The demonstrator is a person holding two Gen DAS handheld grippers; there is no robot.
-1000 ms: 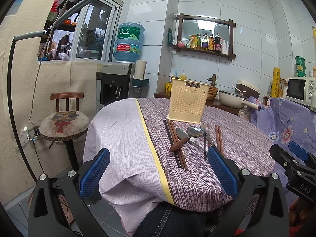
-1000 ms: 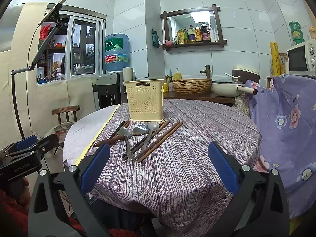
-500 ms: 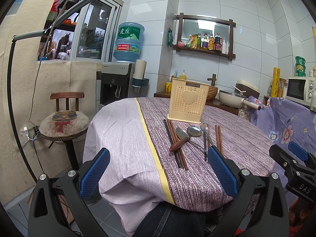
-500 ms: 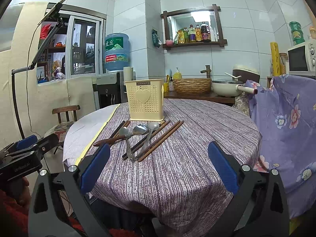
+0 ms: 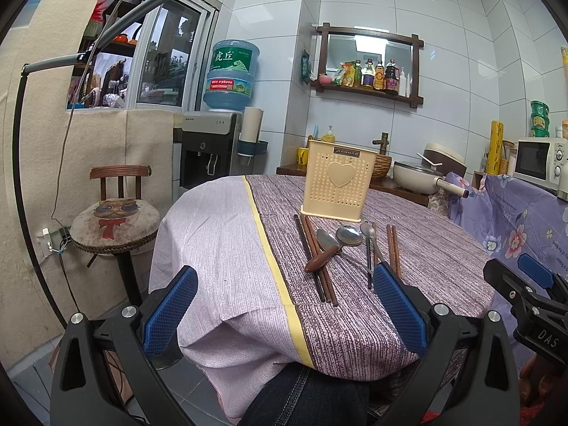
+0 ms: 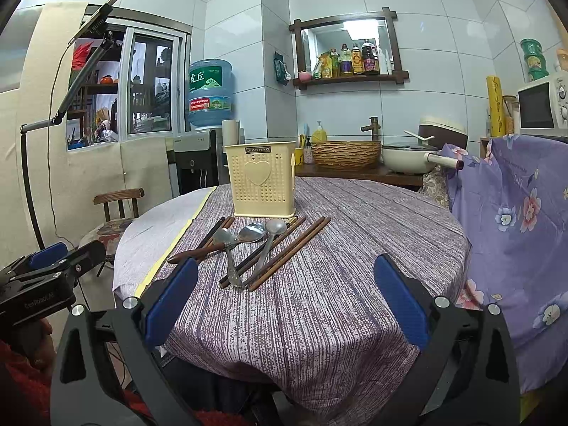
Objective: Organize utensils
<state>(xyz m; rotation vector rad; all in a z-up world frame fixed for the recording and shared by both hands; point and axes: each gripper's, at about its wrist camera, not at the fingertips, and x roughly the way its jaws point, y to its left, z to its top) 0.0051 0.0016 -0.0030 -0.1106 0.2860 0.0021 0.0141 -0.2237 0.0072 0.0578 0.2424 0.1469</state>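
Three shiny metal spoons (image 6: 248, 239) and several slim brown wooden chopsticks (image 6: 289, 252) lie mid-table on the woven purple tablecloth (image 6: 319, 312), just before a perforated cream plastic holder (image 6: 261, 177). Left gripper (image 5: 284, 314) and right gripper (image 6: 284, 305) hover spread, empty, blue ribbed pads (image 6: 399, 300) apart.

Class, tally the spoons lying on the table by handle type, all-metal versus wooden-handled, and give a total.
All-metal spoons: 2
Wooden-handled spoon: 1
Total: 3
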